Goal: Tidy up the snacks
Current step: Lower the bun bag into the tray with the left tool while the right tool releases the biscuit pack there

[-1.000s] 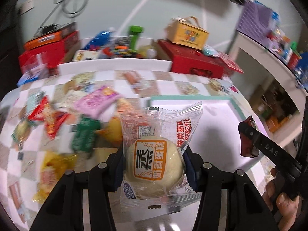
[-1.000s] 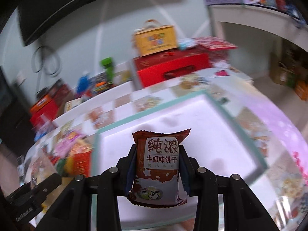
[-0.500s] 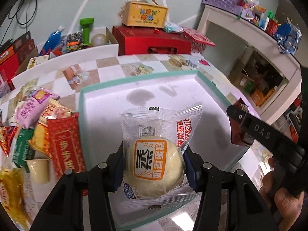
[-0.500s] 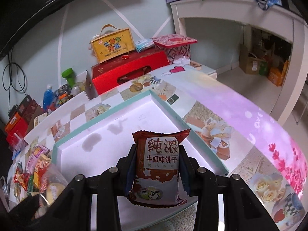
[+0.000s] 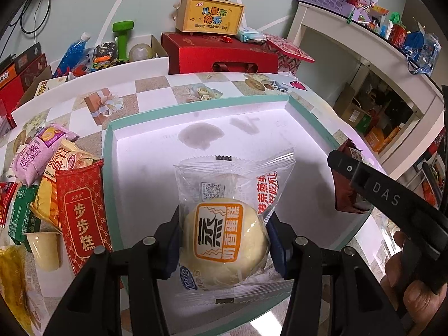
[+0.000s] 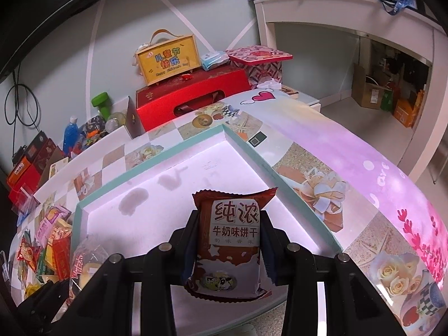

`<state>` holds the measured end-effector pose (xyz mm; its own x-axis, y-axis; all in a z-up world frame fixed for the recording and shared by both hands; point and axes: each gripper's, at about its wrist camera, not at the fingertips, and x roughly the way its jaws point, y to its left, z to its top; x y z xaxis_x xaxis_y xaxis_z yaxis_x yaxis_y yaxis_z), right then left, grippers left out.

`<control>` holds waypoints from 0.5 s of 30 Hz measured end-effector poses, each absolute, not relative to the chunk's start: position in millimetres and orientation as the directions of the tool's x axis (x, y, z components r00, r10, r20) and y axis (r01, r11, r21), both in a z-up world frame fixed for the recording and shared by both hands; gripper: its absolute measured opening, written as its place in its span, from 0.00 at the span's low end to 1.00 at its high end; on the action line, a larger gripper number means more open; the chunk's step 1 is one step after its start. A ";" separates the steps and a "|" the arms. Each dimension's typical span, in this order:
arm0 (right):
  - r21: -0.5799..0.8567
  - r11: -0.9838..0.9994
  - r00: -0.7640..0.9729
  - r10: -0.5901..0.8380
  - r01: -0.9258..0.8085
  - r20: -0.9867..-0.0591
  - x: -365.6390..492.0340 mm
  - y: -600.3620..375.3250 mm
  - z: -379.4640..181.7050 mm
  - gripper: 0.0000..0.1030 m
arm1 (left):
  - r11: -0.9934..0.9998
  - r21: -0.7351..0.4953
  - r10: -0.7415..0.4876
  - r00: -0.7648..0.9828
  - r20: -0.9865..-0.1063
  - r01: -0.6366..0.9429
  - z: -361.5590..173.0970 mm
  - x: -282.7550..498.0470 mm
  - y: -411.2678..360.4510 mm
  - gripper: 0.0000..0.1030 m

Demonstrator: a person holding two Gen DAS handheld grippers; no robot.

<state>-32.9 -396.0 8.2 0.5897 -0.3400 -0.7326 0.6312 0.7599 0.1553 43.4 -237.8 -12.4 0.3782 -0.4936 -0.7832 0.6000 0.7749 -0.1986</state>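
Steamed cake packet (image 5: 224, 238) is being clamped by the left gripper (image 5: 222, 240), tilting down over the teal-rimmed tray (image 5: 107, 151); the right gripper (image 6: 228, 249) is likewise gripping a milk biscuit packet (image 6: 232, 240).

Table (image 5: 156, 92) is covered by a patterned cloth. A teal-rimmed white tray (image 5: 107, 168) is set on it; loose snack packets (image 5: 81, 212) are heaped just left of the tray.

White tray floor (image 5: 156, 173) lies bare; snack pile (image 5: 50, 190) crowds its left.
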 end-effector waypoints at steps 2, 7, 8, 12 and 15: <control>0.151 0.761 0.585 -0.340 0.632 -0.736 -31.7 -395.7 6.8 0.42 | 0.779 -0.196 -0.489 0.381 -0.785 0.596 -12.6 43.6 -237.6 0.53; 0.149 0.759 0.577 -0.335 0.633 -0.745 -30.4 -396.7 4.2 0.44 | 0.803 -0.184 -0.466 0.406 -0.786 0.566 -9.7 47.7 -232.5 0.67; 0.148 0.759 0.577 -0.337 0.634 -0.744 -30.6 -396.3 4.5 0.44 | 0.805 -0.184 -0.465 0.408 -0.785 0.564 -8.3 48.4 -230.9 0.67; 0.145 0.766 0.583 -0.337 0.626 -0.739 -30.0 -393.4 6.7 0.44 | 0.812 -0.182 -0.462 0.419 -0.781 0.555 -4.1 50.1 -225.9 0.68; 0.145 0.766 0.583 -0.337 0.626 -0.739 -29.9 -393.1 7.6 0.45 | 0.817 -0.185 -0.462 0.429 -0.776 0.546 -0.6 51.6 -221.7 0.71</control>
